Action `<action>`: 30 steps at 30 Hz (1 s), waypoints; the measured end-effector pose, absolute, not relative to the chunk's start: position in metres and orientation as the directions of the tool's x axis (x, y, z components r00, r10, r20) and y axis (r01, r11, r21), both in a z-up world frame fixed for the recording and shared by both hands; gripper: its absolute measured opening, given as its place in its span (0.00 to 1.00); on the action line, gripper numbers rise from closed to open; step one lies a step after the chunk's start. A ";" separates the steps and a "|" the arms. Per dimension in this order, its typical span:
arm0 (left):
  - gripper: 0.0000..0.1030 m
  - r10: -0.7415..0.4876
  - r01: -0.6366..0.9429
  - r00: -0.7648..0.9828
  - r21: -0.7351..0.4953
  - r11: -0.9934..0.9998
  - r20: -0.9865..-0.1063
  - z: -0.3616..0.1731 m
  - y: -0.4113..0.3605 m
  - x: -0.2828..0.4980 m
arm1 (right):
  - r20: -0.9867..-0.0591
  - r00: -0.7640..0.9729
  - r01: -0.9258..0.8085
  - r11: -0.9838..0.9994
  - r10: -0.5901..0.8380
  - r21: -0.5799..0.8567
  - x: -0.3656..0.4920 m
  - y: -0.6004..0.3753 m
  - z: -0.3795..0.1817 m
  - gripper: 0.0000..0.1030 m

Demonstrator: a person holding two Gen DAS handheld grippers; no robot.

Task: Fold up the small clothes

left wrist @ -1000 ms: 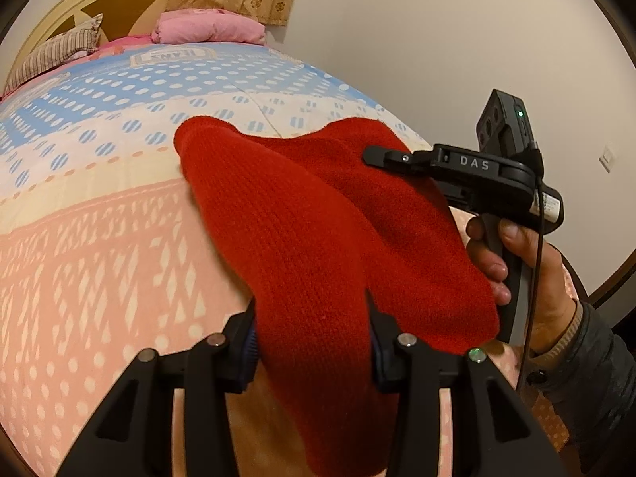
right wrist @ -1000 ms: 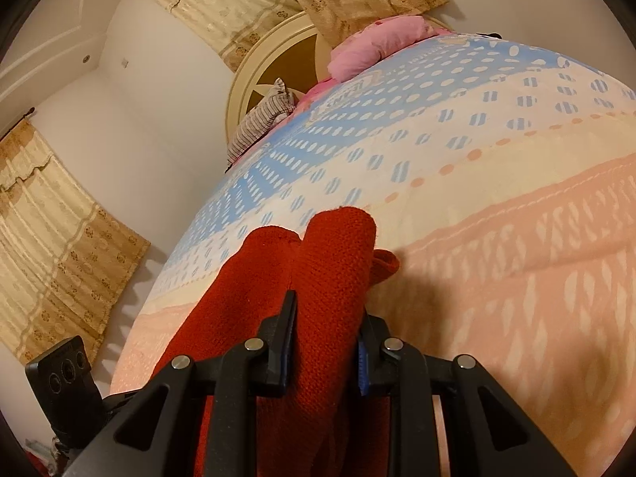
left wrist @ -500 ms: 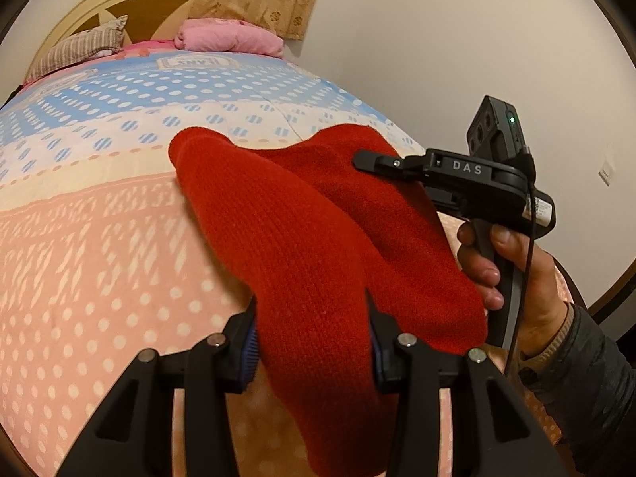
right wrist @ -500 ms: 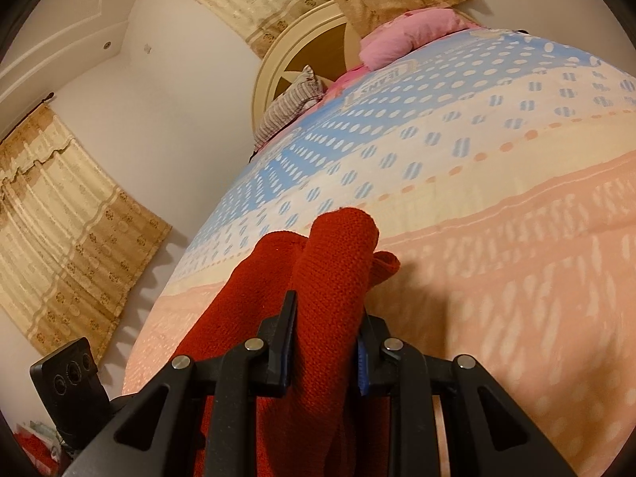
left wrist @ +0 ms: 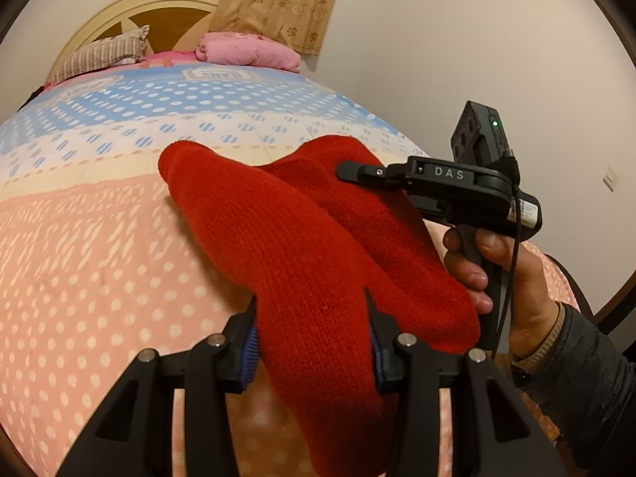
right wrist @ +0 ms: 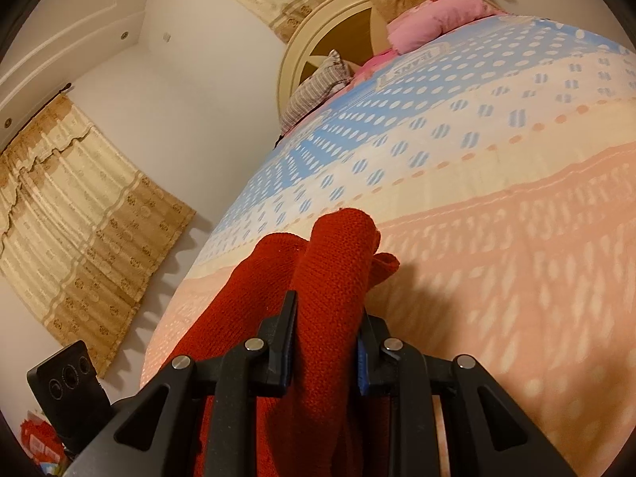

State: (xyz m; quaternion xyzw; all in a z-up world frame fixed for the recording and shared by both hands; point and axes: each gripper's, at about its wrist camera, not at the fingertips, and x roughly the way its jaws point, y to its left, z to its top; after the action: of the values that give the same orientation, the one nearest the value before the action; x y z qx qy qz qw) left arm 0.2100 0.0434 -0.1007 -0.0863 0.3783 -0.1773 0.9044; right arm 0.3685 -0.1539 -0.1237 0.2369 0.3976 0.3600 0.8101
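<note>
- Left gripper [left wrist: 312, 342] is clamped on a thick bunch of the red knit garment [left wrist: 302, 246], blue pads pressing the wool from both sides, and the cloth spills down past the jaws towards the camera.
- Right gripper [right wrist: 326, 338] is clamped too, on a narrower rolled-up ridge of the same garment; in the left wrist view its finger lies on the far lobe of red cloth, with the person's hand [left wrist: 497, 278] around the handle.
- So both ends are gripped, and the garment is held over the bed [left wrist: 87, 246], draped between the two grippers above the pink dotted part of the cover.
- Whether any of it touches the cover, I cannot tell; the underside is hidden.
- Progress, as I judge it: early. No flat panel, no crisp edge, no squared-off stack anywhere; the knit is bunched and humped.
- Left to do, by my reading: lay it out flat on the bed, smooth it, bring the sides over, then double it up.
- Pink blanket [left wrist: 246, 49] and striped pillow [left wrist: 103, 53] sit at the headboard, well apart from the action.
- No folded pile of small clothes shows anywhere.
</note>
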 end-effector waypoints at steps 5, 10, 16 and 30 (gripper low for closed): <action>0.43 -0.378 0.229 0.668 -0.306 0.924 -0.641 -0.099 0.060 0.195 | -0.468 0.392 -0.420 0.607 0.792 0.675 0.359 -0.135 -0.122 0.24; 0.43 -0.358 0.205 0.696 -0.305 0.930 -0.623 -0.093 0.078 0.178 | -0.456 0.355 -0.450 0.576 0.816 0.682 0.349 -0.113 -0.118 0.24; 0.43 -0.328 0.176 0.716 -0.295 0.939 -0.616 -0.091 0.092 0.158 | -0.445 0.303 -0.484 0.538 0.843 0.690 0.338 -0.082 -0.117 0.24; 0.43 -0.244 0.134 0.733 -0.216 0.967 -0.635 -0.099 0.115 0.132 | -0.435 0.210 -0.530 0.476 0.875 0.702 0.327 -0.024 -0.120 0.23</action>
State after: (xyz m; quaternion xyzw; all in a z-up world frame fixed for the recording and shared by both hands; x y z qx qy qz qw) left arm 0.1321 0.1152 -0.0986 -0.0779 0.3506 -0.1018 0.9277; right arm 0.3266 -0.0242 -0.1196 0.2061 0.4187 0.4685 0.7501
